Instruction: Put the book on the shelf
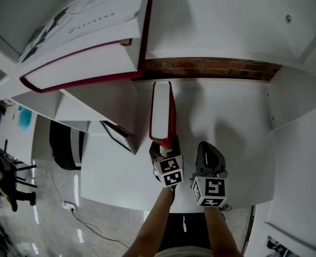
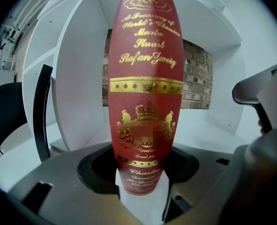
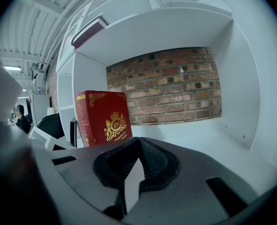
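A red book [image 1: 162,111] with gold lettering stands upright on the white shelf board [image 1: 227,116], its spine toward me. My left gripper [image 1: 160,146] is shut on the lower end of the spine. In the left gripper view the book [image 2: 145,93] fills the middle, pinched between the jaws of the left gripper [image 2: 141,191]. My right gripper [image 1: 207,149] hovers just right of the left one, shut with nothing in it. In the right gripper view the book [image 3: 103,118] stands to the left, ahead of the closed right gripper [image 3: 134,172].
A brick wall [image 1: 211,68] backs the compartment, and a white side panel [image 1: 278,100] closes it on the right. A large book [image 1: 83,42] lies flat on the shelf above at left. A black-framed panel [image 1: 118,135] leans left of the red book. A black chair [image 1: 64,143] stands below left.
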### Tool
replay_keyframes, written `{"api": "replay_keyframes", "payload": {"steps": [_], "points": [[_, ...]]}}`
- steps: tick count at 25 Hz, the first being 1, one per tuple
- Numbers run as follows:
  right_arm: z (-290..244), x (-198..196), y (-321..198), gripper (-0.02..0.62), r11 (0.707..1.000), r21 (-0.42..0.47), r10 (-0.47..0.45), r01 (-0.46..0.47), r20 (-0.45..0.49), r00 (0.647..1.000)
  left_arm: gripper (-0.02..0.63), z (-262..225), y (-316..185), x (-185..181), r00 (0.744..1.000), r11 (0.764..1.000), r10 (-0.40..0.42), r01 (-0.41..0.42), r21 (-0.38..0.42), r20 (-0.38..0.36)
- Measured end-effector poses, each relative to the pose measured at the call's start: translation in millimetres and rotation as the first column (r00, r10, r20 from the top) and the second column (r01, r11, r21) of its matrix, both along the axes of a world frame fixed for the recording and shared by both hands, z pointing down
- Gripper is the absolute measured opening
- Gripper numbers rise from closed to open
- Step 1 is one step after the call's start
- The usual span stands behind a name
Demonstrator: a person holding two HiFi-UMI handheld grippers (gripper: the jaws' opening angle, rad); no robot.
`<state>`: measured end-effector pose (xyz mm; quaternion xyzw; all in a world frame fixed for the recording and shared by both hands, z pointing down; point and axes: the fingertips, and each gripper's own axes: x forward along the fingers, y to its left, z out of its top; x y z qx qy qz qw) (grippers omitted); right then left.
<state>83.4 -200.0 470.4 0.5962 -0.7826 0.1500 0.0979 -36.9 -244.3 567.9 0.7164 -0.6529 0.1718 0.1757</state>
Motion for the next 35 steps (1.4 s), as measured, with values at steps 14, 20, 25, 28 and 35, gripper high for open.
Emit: {"api": "replay_keyframes", "payload": {"steps": [14,20,25,28,35], "points": [[1,-11,7,0.015,1.000,-0.005,-0.029,0.029,0.009,1.000,0.255,-26,24,-3,1.000,0.997,-0.001,0.000,0.074,0.007],[-1,-15,11,0.015,0.999,-0.001,-0.037,0.037,0.012,0.999,0.254,-15,52,-2,1.000,0.999,-0.007,0.007,0.038,-0.012],[-1,-17,16,0.015,0.999,-0.002,-0.040,0.040,0.013,0.999,0.235,-11,65,-1,1.000,1.000,-0.004,0.004,0.014,-0.028],[-1,-19,17,0.015,0.999,-0.001,-0.040,0.040,0.014,0.999,0.122,-15,66,-6,1.000,1.000,-0.018,0.018,0.024,-0.025],[-3,-22,18,0.015,0.999,0.004,-0.042,0.042,0.012,0.999,0.017,-13,62,-10,0.999,1.000,-0.008,0.009,0.010,-0.047]]}}
